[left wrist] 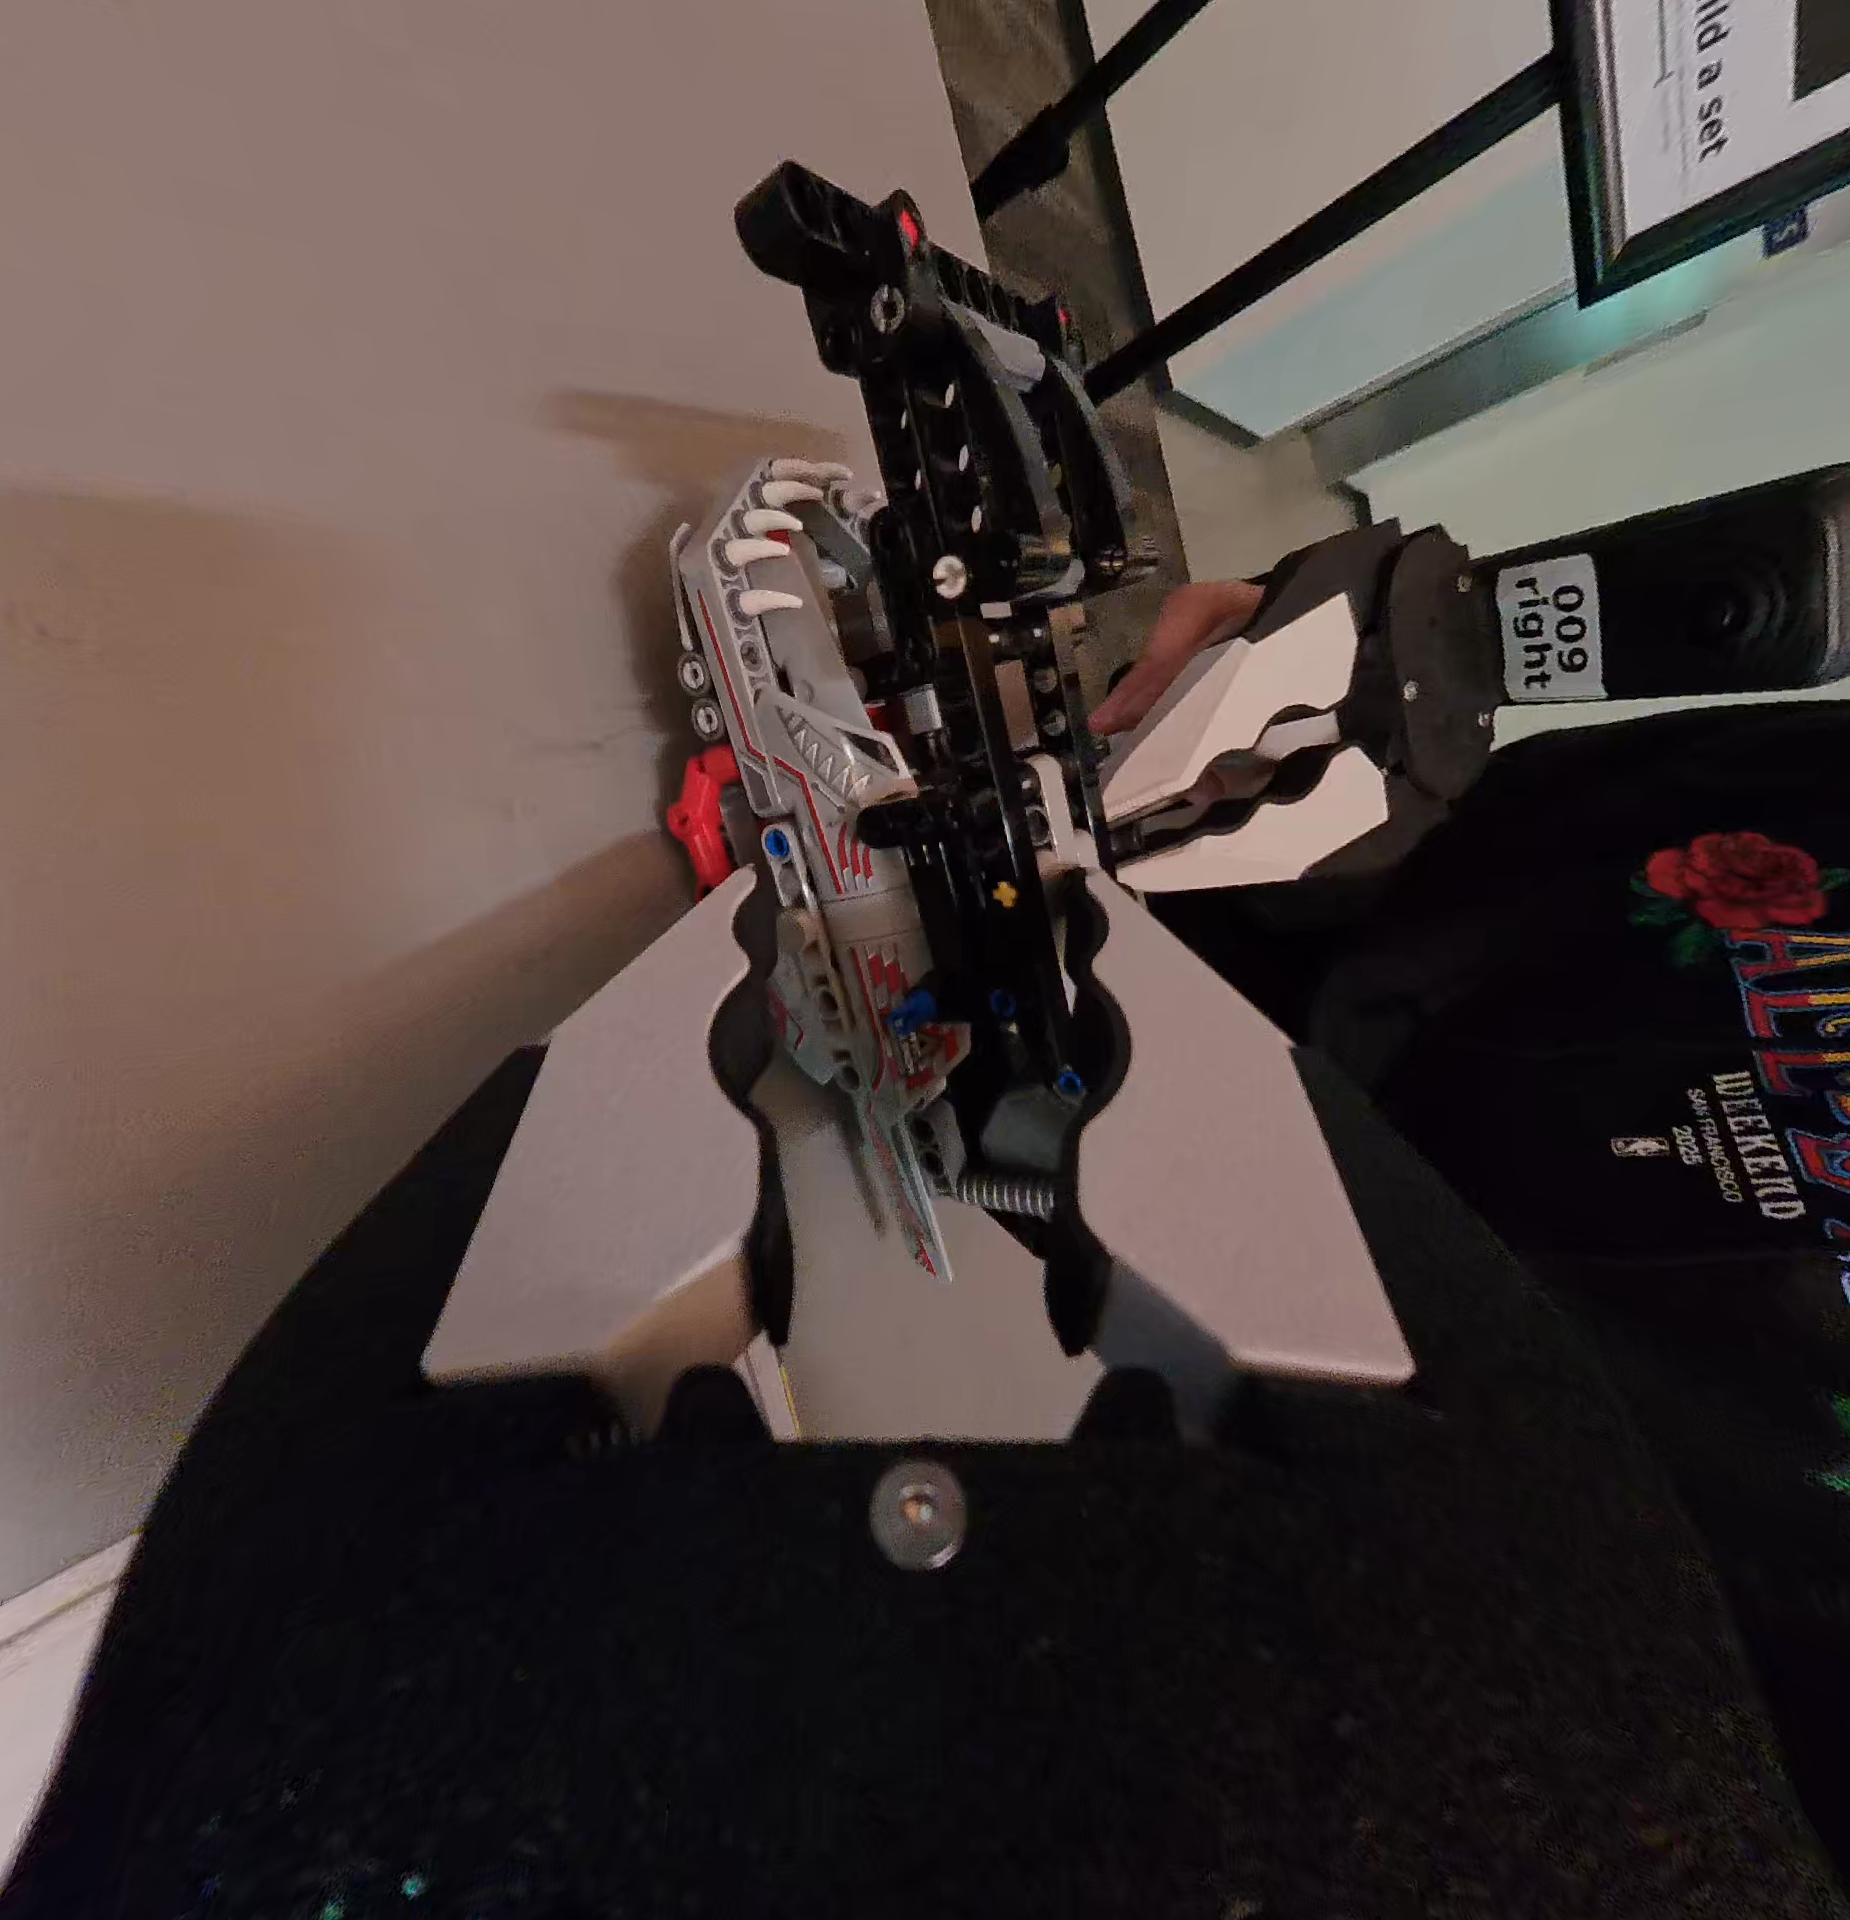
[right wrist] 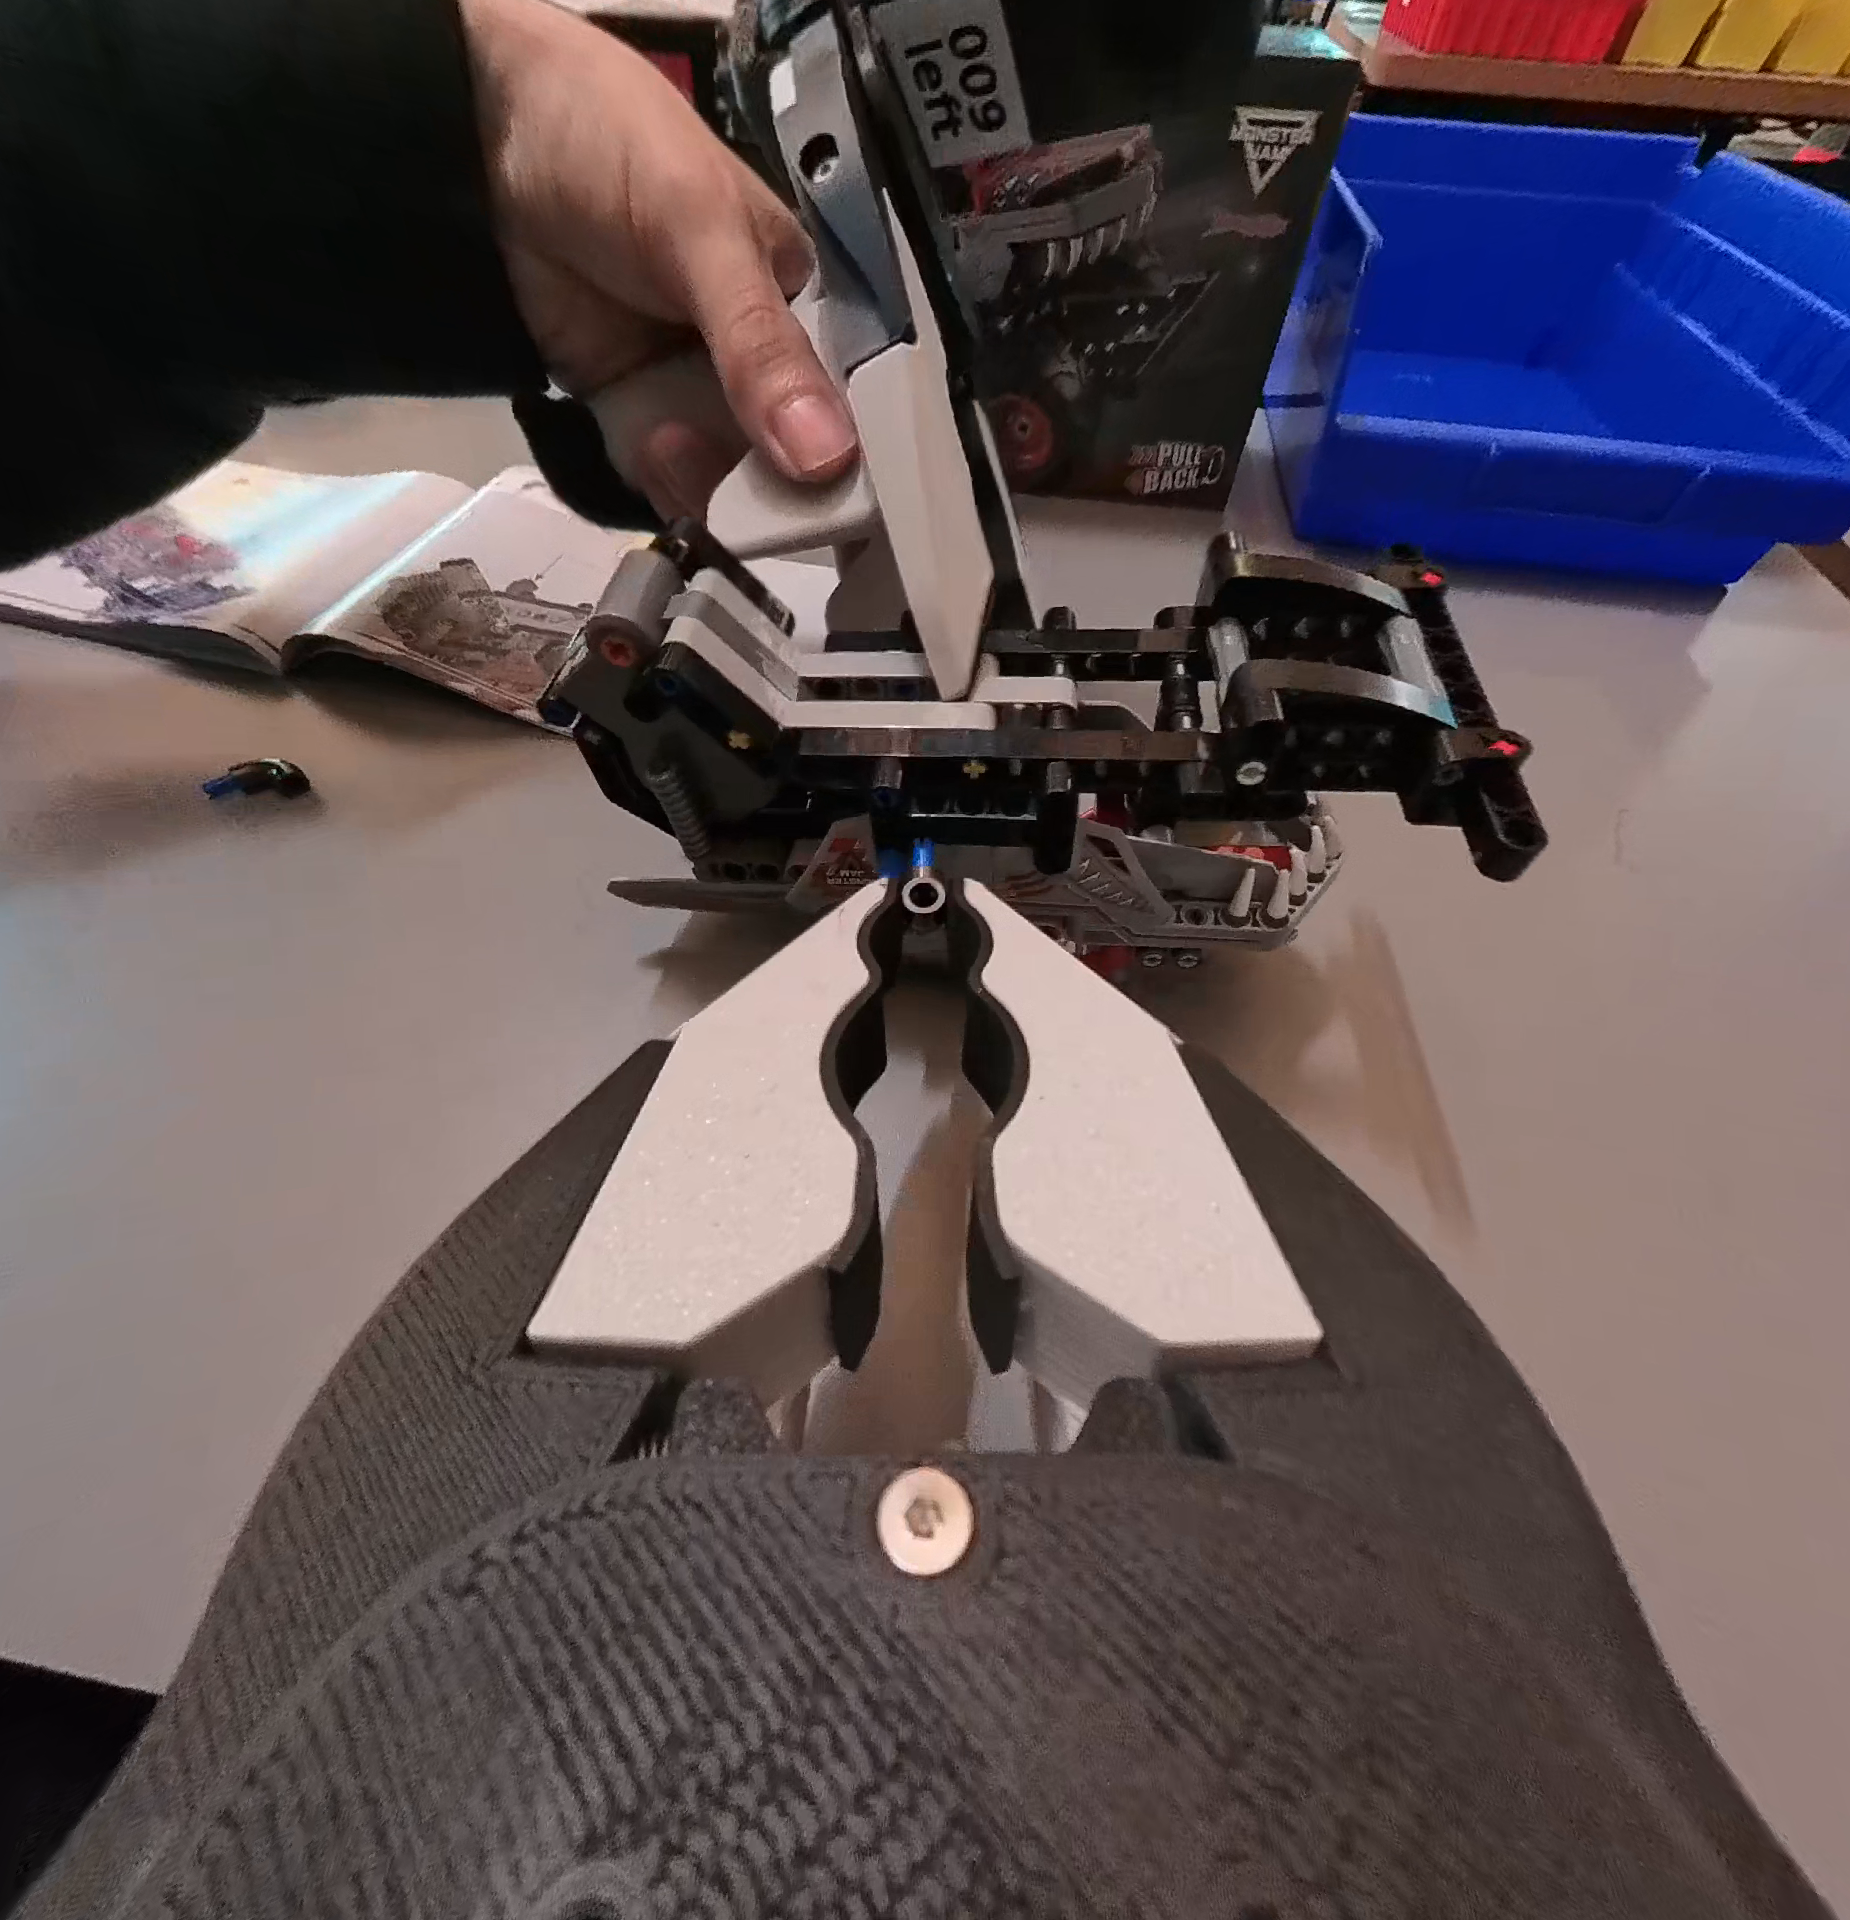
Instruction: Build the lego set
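The lego model (right wrist: pixel 1004 748), a black beam frame with a grey toothed body, a spring and red parts, lies body side down at the grey table (right wrist: pixel 277 1039). My left gripper (right wrist: pixel 952 675) comes down from above and is shut on the frame's middle; in the left wrist view the left gripper (left wrist: pixel 916 935) clamps the model (left wrist: pixel 931 582). My right gripper (right wrist: pixel 923 914) is shut on a small grey pin (right wrist: pixel 923 896), with its tip right at the model's near side beside two blue pins. The right gripper also shows in the left wrist view (left wrist: pixel 1108 790).
An open instruction booklet (right wrist: pixel 381 582) lies at the back left. A small black piece with a blue pin (right wrist: pixel 261 777) lies on the table at the left. The set's box (right wrist: pixel 1139 260) stands behind the model, and a blue bin (right wrist: pixel 1575 343) stands at the back right. There is about 5 cm between the tips of the two grippers.
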Tool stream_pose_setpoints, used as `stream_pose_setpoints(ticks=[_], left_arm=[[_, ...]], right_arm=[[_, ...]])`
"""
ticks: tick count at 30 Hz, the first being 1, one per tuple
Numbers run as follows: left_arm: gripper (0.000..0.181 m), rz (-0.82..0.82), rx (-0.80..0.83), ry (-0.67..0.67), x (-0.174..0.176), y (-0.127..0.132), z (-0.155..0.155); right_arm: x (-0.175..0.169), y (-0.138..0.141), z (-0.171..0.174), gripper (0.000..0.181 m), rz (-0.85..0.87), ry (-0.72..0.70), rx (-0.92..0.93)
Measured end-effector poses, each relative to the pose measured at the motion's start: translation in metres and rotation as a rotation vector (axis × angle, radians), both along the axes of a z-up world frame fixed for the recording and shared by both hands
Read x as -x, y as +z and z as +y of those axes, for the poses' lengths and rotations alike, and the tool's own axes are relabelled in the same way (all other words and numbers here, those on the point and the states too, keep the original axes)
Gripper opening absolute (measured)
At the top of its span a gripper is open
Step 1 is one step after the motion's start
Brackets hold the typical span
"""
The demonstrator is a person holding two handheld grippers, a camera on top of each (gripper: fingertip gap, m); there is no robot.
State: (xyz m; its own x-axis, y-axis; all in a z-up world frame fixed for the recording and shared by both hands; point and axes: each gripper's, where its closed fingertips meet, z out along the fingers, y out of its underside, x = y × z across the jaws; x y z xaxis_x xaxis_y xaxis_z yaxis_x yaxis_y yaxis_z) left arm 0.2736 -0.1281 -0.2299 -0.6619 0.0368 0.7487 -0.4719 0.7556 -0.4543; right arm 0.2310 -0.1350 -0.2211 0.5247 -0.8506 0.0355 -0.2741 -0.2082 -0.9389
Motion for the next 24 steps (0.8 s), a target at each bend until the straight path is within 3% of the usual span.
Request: stream_pose_setpoints(ticks=[24], left_arm=[[0.053,0.061,0.217,0.357,-0.0019,0.0007,0.0024]], right_arm=[[0.0021,0.0023,0.0050,0.007,-0.071,0.002,0.087]])
